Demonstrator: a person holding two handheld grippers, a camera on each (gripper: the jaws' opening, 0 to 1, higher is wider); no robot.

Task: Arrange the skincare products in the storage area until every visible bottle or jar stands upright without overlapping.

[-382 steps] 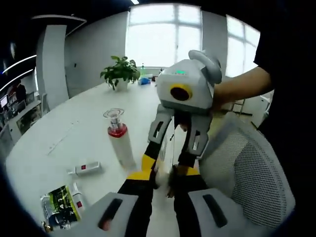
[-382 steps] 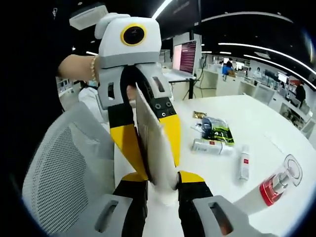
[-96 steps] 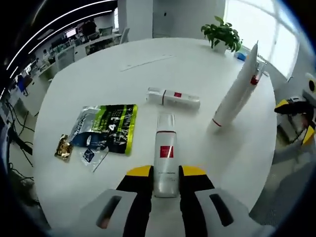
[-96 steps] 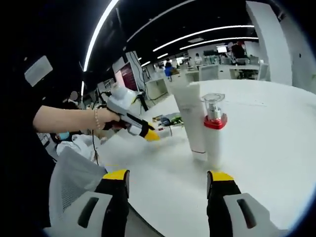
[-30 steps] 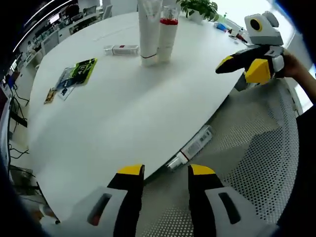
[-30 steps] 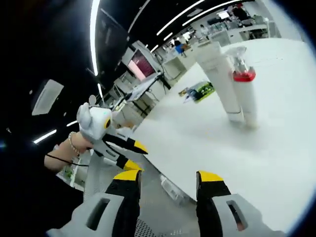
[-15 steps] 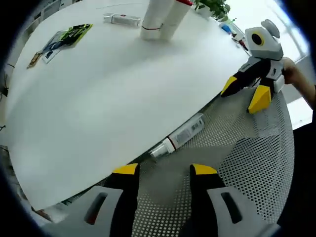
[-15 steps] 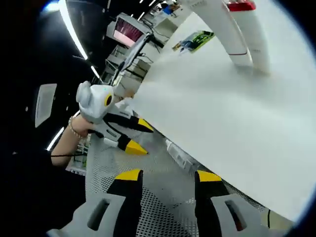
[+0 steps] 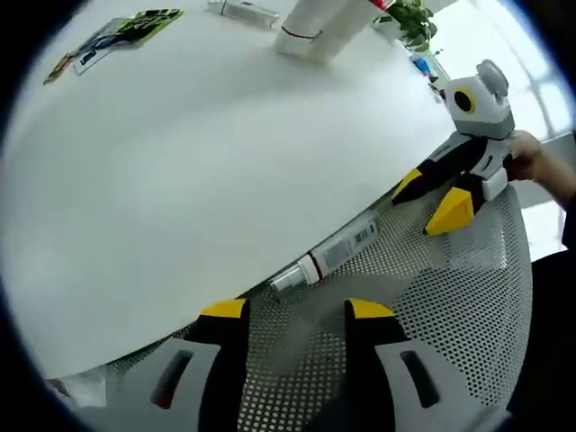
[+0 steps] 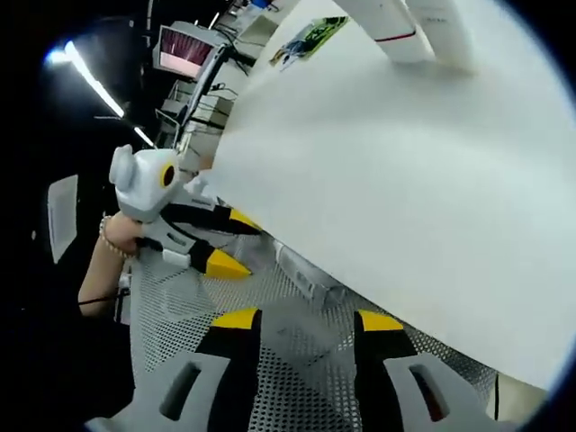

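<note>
A white bottle (image 9: 326, 257) with a barcode label lies on its side on the grey mesh chair seat (image 9: 450, 297), tucked against the table's edge; it also shows as the bottle (image 10: 304, 270). My left gripper (image 9: 297, 311) hovers just in front of it, open and empty. My right gripper (image 9: 428, 198) comes in from the right, open, its tips near the bottle's far end. The right gripper (image 10: 306, 320) holds nothing. The left gripper (image 10: 234, 243) sits beside the bottle. A tall white tube (image 10: 382, 22) and a pump bottle (image 10: 443, 27) stand upright on the table.
The white round table (image 9: 180, 153) overhangs the chair seat. A small white bottle (image 9: 245, 10) lies at the far side, with a green packet (image 9: 135, 22) beside it. A potted plant (image 9: 412, 14) stands beyond. A person's hand (image 10: 112, 247) holds the left gripper.
The left gripper, shut on a white bottle 3.2 s ago, now stands open. Both views have dipped below the table's edge, bringing the bottle on the chair nearer.
</note>
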